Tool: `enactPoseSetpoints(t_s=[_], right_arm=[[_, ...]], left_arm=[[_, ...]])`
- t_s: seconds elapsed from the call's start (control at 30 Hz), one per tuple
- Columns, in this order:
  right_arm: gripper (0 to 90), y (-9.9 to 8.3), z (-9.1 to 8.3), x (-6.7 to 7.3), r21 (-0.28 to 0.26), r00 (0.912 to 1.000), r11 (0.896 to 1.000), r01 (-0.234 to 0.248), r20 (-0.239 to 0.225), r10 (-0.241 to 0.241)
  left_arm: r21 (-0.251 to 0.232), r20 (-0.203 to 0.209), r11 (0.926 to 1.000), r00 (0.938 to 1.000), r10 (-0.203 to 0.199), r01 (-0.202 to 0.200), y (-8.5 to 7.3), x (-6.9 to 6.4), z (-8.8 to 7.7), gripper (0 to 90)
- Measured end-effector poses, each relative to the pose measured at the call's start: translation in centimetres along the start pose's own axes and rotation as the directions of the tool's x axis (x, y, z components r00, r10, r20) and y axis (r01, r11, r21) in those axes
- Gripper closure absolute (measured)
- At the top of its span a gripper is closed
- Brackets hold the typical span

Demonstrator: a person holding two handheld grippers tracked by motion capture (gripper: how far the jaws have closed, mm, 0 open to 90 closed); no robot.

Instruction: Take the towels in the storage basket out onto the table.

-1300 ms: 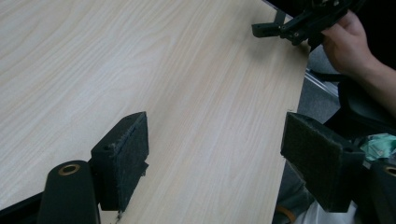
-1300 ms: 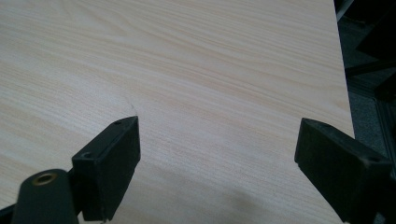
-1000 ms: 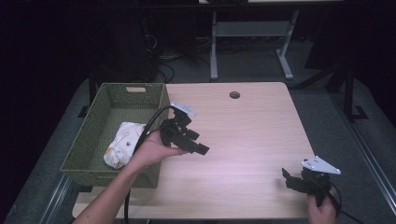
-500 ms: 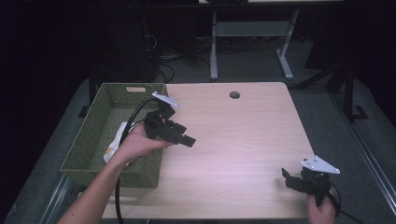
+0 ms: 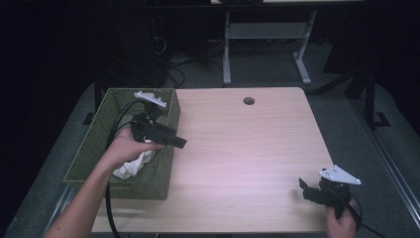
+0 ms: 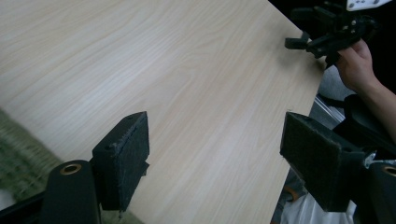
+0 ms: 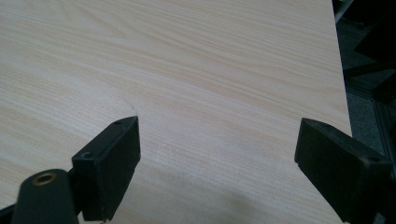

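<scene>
High view overhead; gripper views near table [image 5: 237, 144]

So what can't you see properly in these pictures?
- White cloth in the green basket, high view: the left hand and the basket wall hide most of it, so its kind is unclear.
- Basket, left gripper view: blurred and cut off by the left edge.
- Right hand, high view: cut off by the bottom edge.

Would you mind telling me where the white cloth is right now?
In the high view, the white cloth lies inside the green basket at the table's left edge, just below the left gripper.
</scene>
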State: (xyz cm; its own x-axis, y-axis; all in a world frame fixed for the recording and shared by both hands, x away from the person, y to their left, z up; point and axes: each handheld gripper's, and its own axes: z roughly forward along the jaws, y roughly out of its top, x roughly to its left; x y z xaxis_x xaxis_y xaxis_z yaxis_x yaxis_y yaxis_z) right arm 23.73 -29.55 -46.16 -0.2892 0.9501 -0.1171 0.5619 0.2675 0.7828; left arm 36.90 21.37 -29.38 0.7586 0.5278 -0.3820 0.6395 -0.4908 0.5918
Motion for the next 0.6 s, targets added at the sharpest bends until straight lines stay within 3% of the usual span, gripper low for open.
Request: enactPoseSetpoints(t_s=[0.17, 0.6], right_arm=[[13.9, 0.0, 0.0, 0.0, 0.002, 1.0000, 1.000, 0.000, 0.002, 0.000], [13.9, 0.0, 0.1, 0.1, 0.002, 1.0000, 1.000, 0.002, 0.001, -0.002]], left_arm=[[-0.021, -0.025, 0.9984, 0.9983, -0.053, 0.052, -1.2, 2.0, -1.6, 24.1], [-0.043, -0.073, 0.9911, 0.9889, -0.129, 0.126, -3.1, 4.5, -3.9, 24.4]])
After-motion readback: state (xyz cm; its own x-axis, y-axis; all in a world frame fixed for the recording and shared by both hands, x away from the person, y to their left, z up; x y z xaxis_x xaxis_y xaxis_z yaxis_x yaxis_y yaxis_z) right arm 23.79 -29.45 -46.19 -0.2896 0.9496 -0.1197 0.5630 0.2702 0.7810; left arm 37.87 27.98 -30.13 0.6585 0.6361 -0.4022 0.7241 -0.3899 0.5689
